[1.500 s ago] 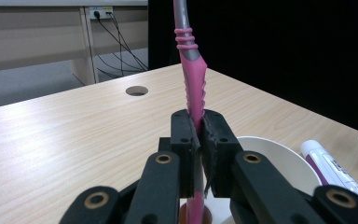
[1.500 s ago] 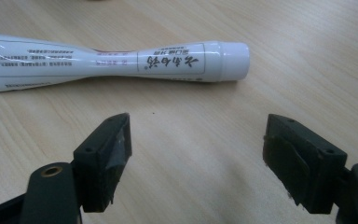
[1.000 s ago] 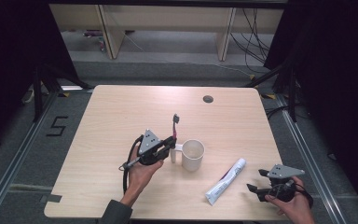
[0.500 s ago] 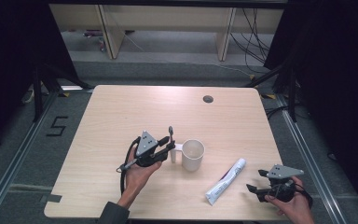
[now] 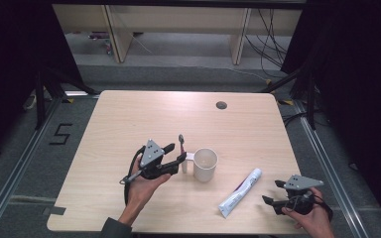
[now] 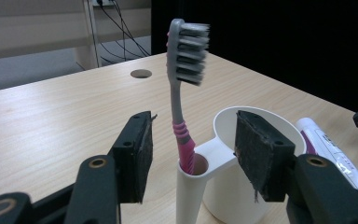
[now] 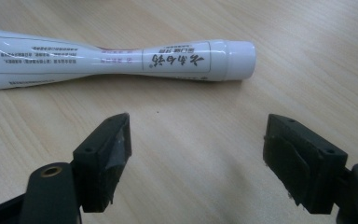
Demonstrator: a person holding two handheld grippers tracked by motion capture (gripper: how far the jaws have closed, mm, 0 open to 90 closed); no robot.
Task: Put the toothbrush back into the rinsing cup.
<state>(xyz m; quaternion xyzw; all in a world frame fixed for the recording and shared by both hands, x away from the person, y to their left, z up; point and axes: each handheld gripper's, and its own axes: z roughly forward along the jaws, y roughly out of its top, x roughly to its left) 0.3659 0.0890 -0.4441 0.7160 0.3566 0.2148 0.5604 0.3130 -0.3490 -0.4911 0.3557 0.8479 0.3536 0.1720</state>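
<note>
pale wood table (image 5: pixel 129 124) under you: your left gripper (image 6: pixel 191 158) has just been opening, pads clear of the toothbrush (image 6: pixel 182 93), now standing in the cup's holder (image 6: pixel 193 186) at centre frame. right gripper (image 7: pixel 196 154) spread, toothpaste (image 7: pixel 121 58) above it, next up.

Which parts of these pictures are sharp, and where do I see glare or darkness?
In the left gripper view the toothbrush is sharp and the far table edge is soft. In the right gripper view light streaks glare along the toothpaste tube. In the high view the table is evenly lit and both sides are almost black.
</note>
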